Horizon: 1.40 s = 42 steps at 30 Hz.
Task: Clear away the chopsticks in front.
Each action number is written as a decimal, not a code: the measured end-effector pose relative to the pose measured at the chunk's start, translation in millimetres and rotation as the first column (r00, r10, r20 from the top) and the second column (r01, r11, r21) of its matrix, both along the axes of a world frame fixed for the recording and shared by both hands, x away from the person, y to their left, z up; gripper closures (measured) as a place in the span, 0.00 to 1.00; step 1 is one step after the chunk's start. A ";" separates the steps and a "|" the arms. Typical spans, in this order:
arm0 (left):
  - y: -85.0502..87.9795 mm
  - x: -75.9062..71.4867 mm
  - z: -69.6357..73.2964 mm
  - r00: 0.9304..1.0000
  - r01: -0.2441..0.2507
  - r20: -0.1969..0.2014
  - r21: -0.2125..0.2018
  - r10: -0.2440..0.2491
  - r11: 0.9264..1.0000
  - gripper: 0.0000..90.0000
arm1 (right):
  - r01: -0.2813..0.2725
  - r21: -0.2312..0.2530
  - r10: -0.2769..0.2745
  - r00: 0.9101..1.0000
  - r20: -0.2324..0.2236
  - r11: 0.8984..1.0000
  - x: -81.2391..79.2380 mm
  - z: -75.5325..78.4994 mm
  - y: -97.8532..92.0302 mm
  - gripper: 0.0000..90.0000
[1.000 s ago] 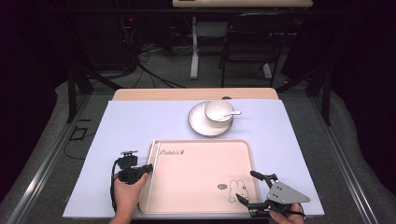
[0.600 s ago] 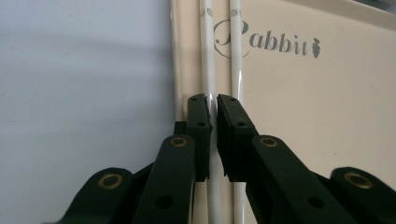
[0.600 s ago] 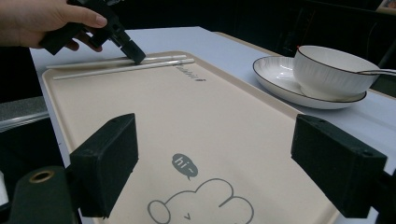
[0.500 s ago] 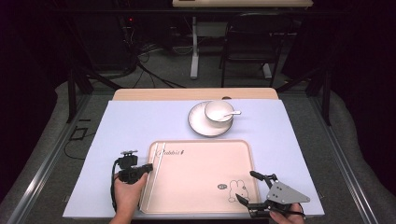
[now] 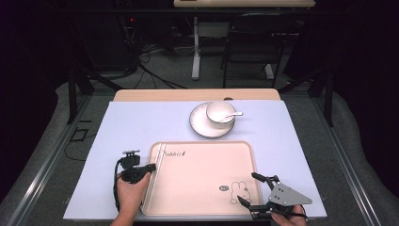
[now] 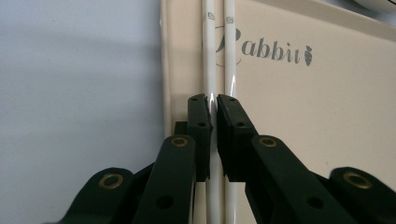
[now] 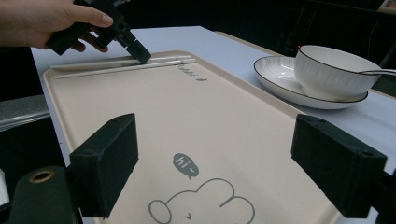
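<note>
Currently pinching one chopstick (image 6: 210, 70) with left hand-held gripper (image 6: 213, 105) at tray's (image 5: 244, 150) left edge; right hand-held gripper (image 7: 219, 163) spread wide. Advisable: lift level, avoid dragging its twin.

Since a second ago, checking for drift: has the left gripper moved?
No. The left gripper stays at the tray's left edge, shut on a chopstick, same spot beside the printed word.

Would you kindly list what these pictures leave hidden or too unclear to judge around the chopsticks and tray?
- Near ends of the chopsticks: left gripper view, covered by the left gripper, shut on one chopstick.
- Contents of the bowl: high view too small; right gripper view sees its side only.
- Spoon: right gripper view, cut by the right edge.
- Rabbit drawing on the tray: right gripper view, cut by the bottom edge, between the open right gripper.
</note>
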<state>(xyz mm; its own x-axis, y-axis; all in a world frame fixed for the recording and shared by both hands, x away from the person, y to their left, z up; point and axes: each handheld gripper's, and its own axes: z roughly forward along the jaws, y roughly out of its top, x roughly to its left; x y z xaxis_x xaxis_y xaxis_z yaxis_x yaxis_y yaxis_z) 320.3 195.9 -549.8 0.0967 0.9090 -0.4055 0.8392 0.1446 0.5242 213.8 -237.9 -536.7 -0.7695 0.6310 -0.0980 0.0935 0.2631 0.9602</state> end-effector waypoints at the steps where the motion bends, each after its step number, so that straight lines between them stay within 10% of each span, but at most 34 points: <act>1: 0.0 0.0 0.0 1.000 0.000 0.000 0.000 0.000 1.000 0.93 | -0.001 0.000 0.001 1.000 0.000 1.000 0.0 0.0 0.0 0.16; 42: -8.0 -6.1 16.9 0.991 0.073 0.113 -0.025 -0.070 0.997 0.67 | 0.001 0.000 -0.001 1.000 -0.001 1.000 0.4 -0.3 -0.1 0.16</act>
<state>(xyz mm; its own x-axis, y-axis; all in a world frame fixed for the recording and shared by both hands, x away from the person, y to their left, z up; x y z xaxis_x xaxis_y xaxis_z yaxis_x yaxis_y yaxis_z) 314.1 187.9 -533.0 0.2072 0.8861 -0.4145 0.7841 0.1030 0.6121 214.2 -238.0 -537.0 -0.7691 0.6317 -0.0977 0.0942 0.2633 0.9601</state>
